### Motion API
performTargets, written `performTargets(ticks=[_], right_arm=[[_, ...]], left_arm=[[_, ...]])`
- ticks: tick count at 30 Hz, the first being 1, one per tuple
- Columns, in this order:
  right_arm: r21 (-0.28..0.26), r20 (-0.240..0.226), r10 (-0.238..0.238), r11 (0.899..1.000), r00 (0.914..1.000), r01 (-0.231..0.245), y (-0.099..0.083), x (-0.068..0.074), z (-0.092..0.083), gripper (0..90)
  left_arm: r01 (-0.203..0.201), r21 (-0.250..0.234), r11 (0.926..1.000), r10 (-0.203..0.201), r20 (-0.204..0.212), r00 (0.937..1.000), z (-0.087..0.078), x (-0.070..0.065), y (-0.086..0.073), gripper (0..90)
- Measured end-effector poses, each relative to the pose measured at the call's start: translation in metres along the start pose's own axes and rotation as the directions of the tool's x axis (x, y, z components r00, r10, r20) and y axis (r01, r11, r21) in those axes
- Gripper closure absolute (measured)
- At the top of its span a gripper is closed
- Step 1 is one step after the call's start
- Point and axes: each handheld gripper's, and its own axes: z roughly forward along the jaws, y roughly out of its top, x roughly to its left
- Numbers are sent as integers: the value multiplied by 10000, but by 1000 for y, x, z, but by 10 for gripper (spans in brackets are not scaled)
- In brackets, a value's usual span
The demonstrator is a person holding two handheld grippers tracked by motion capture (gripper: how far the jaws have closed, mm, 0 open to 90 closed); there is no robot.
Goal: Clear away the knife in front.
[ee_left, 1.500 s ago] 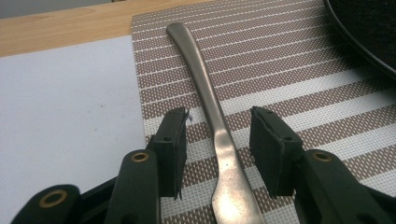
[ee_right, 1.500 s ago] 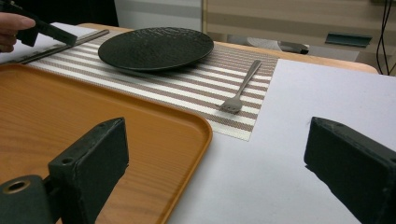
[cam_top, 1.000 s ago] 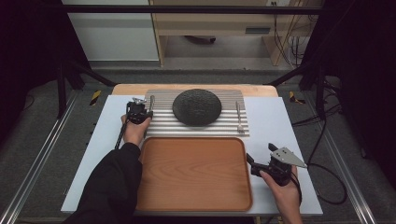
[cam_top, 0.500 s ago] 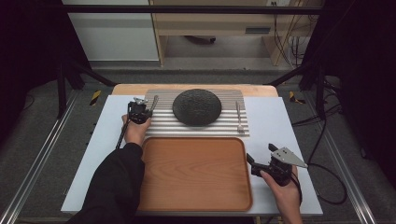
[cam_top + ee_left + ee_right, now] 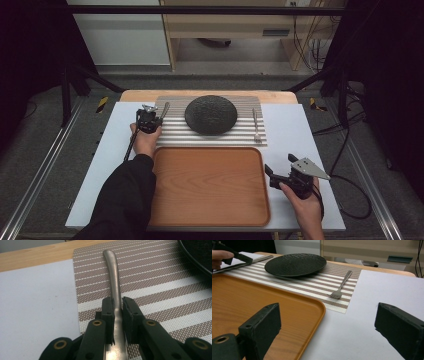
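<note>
Two claws at one surface (image 5: pixel 300 125), covered in pale sheeting.

Left claw (image 5: pixel 117 312): just been closing; its pads now press both sides of a metal knife (image 5: pixel 113 282), gripped along the handle. The knife lies flat on the left part of a striped placemat (image 5: pixel 160 290), handle end pointing away toward the wooden far edge. In the high view this claw (image 5: pixel 149 119) sits at the placemat's left edge, just left of a black plate (image 5: pixel 211 114).

Right claw (image 5: pixel 327 322): jaws spread wide, nothing between them, hovering over bare surface beside the right edge of a wooden tray (image 5: pixel 249 302). In the high view it (image 5: pixel 280 172) sits just off the tray's right rim.

Other items: a fork (image 5: pixel 341 285) on the placemat's right side, tines toward the tray, apart from the plate. Tray empty, lying in front of the placemat.
</note>
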Motion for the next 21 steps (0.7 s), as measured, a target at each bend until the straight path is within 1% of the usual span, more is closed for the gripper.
performTargets(ticks=[1,2,7,12,15,19,21], right_arm=[[-10,4,3,10000,10000,-3,0,0,0,68],[-6,8,29,10000,10000,-29,0,0,0,68],[-5,21,24,10000,10000,-24,0,0,0,68],[-18,21,-20,10000,10000,20,0,0,0,68],[-7,23,-6,10000,10000,6,0,0,0,68],[13,25,-32,10000,10000,32,0,0,1,68],[-18,21,-46,10000,10000,46,0,0,0,68]], left_arm=[[56,-37,10000,-56,2,10000,0,0,0,798],[7,-64,10000,-7,-35,10000,-1,-1,0,798],[14,-210,9998,-16,-134,9999,-5,-1,2,798],[-30,-194,9998,26,-204,9998,-7,-1,3,798],[41,-272,9996,-46,-199,9998,-8,-1,3,798],[-27,-243,9997,20,-299,9996,-9,0,4,798],[30,-258,9997,-38,-321,9995,-9,1,4,798]])
